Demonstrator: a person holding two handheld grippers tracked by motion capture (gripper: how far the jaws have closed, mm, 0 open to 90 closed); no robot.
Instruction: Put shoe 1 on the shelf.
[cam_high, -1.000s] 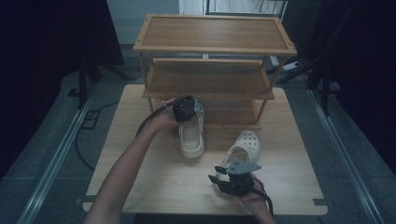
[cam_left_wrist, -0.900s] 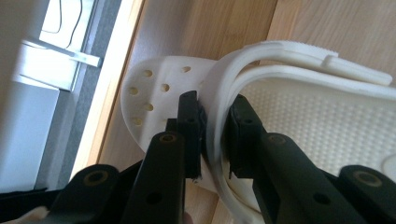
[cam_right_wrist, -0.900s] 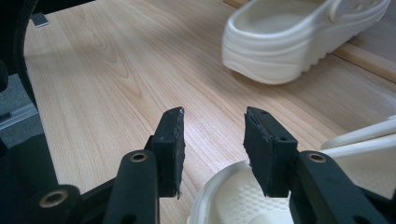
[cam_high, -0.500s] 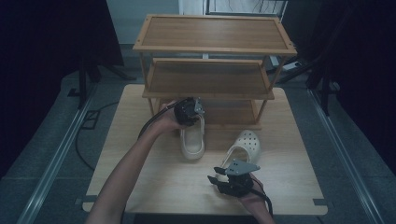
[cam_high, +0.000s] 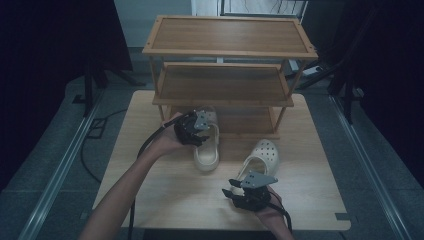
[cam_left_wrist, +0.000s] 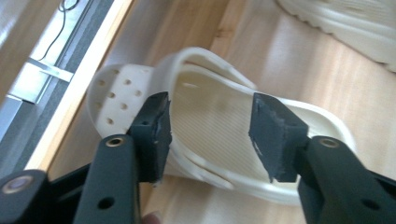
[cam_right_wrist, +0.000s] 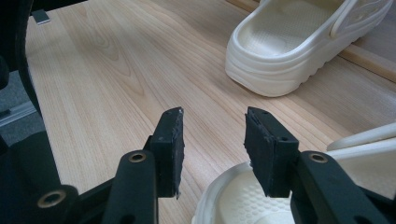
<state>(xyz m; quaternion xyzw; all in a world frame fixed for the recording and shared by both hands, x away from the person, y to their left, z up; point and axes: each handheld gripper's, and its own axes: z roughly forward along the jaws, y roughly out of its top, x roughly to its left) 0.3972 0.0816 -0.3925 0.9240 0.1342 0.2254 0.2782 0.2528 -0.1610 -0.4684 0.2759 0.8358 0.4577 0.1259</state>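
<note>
Two cream clogs lie on the wooden table in front of a three-tier wooden rack (cam_high: 225, 55). My left gripper (cam_high: 201, 134) (cam_left_wrist: 210, 133) hangs open over the left clog (cam_high: 206, 152) (cam_left_wrist: 215, 116), one jaw outside its side wall and the other above the footbed. The clog's toe points toward the rack's lowest shelf. My right gripper (cam_high: 230, 191) (cam_right_wrist: 212, 140) is open just above the table, beside the heel of the right clog (cam_high: 262, 155) (cam_right_wrist: 229, 200), with nothing between its jaws. The left clog (cam_right_wrist: 285, 51) shows farther off in the right gripper view.
The rack fills the back half of the table (cam_high: 165, 200), and its shelves carry nothing. Bare wood lies at the front left. A black cable trails from the left gripper off the table's left side. Dark floor and a metal rail flank the table.
My left gripper has come slightly nearer and lower, over the left clog. The right gripper and both clogs have stayed put.
</note>
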